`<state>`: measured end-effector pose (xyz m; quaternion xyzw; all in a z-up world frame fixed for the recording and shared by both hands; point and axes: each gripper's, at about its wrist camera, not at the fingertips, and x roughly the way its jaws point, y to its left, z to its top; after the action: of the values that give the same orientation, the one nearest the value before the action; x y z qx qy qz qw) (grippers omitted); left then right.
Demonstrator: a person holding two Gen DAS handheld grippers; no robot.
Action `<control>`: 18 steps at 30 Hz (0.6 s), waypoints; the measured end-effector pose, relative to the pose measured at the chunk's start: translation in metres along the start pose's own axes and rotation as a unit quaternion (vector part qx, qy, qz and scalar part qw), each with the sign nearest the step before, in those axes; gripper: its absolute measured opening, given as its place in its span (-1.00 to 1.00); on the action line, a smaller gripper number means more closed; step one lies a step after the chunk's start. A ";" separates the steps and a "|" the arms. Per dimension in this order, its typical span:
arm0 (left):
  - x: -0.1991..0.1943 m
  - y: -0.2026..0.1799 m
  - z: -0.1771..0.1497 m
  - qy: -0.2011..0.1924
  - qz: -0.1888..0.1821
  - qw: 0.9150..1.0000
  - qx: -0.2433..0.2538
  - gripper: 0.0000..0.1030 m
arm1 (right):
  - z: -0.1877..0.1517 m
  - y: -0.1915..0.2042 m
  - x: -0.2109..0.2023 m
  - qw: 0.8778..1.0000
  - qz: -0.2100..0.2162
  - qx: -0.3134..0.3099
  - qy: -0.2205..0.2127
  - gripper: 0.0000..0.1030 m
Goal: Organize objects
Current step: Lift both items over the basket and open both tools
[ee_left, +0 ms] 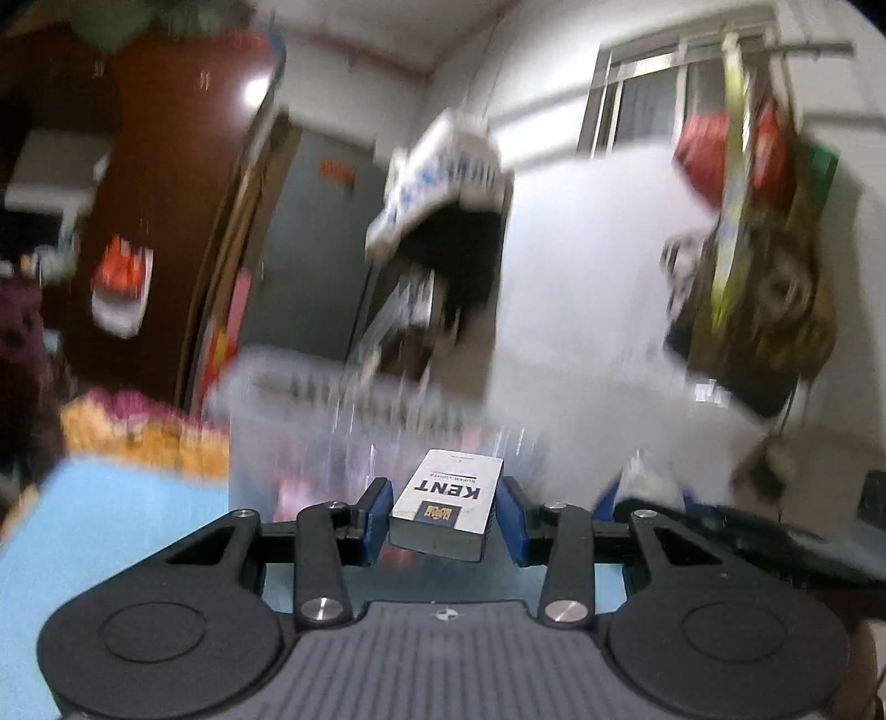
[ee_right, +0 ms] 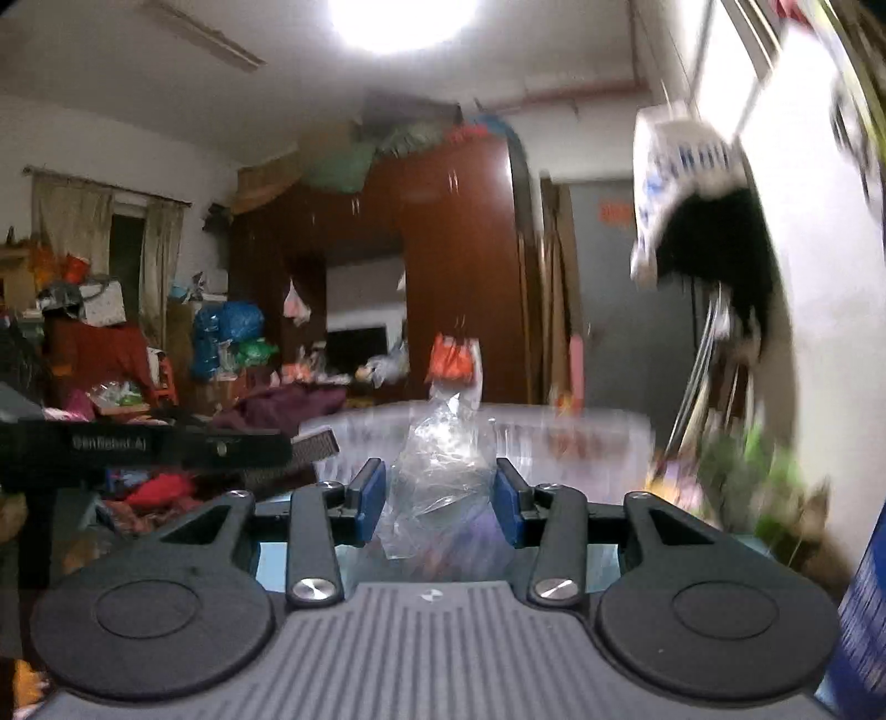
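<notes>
The left tongs (ee_left: pixel 443 512) are clamped narrowly on a white Kent cigarette pack (ee_left: pixel 446 498), gripped by its sides so it stays level. The right tongs (ee_right: pixel 438 501) pinch a crumpled clear plastic bag (ee_right: pixel 437 476). A clear storage bin (ee_left: pixel 354 421) sits just ahead of both, likely their destination.

A round ceiling lamp (ee_right: pixel 403 22) glares white at twelve o'clock; backgrounds smear with motion blur, worst rightward, edges fisheye-bent and dark
</notes>
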<state>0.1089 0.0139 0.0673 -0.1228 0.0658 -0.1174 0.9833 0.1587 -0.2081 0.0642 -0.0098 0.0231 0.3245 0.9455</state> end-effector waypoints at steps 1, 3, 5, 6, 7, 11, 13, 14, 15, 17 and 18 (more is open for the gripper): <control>0.002 -0.004 0.012 -0.011 0.006 1.000 0.007 -0.13 | 0.015 0.001 0.008 1.000 -0.005 -0.007 -0.004 -0.12; 0.017 -0.008 0.038 -0.014 0.012 1.000 0.011 -0.13 | 0.038 -0.002 0.031 1.000 -0.004 -0.021 -0.011 -0.12; 0.036 -0.009 0.057 -0.011 0.032 0.999 0.014 -0.13 | 0.052 -0.009 0.063 0.999 -0.018 -0.031 0.002 -0.12; 0.048 -0.008 0.064 -0.006 0.048 0.999 0.017 -0.13 | 0.057 -0.014 0.081 0.999 -0.019 -0.031 0.014 -0.11; 0.063 -0.004 0.069 0.005 0.058 0.998 0.016 -0.13 | 0.058 -0.020 0.095 0.999 -0.014 -0.024 0.017 -0.08; 0.110 0.022 0.074 0.048 0.091 0.995 -0.009 0.08 | 0.052 -0.028 0.120 0.998 -0.027 -0.039 0.028 0.91; 0.122 0.031 0.072 0.073 0.093 0.993 -0.022 0.46 | 0.050 -0.029 0.118 0.997 -0.047 -0.054 0.021 0.94; 0.121 0.032 0.071 0.072 0.093 0.993 -0.018 0.50 | 0.051 -0.028 0.113 0.997 -0.043 -0.053 0.017 1.00; 0.116 0.030 0.069 0.064 0.089 0.994 -0.006 0.53 | 0.052 -0.030 0.105 0.998 -0.032 -0.047 0.009 1.00; 0.104 0.024 0.065 0.040 0.081 0.996 0.015 0.77 | 0.053 -0.033 0.092 0.999 -0.014 -0.033 -0.006 1.00; 0.097 0.019 0.064 0.023 0.084 0.996 0.024 0.93 | 0.055 -0.033 0.088 1.000 -0.011 -0.025 -0.004 1.00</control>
<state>0.2169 0.0226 0.1138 -0.0902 0.0959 -0.0388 0.9905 0.2501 -0.1789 0.1147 -0.0320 0.0111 0.3142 0.9487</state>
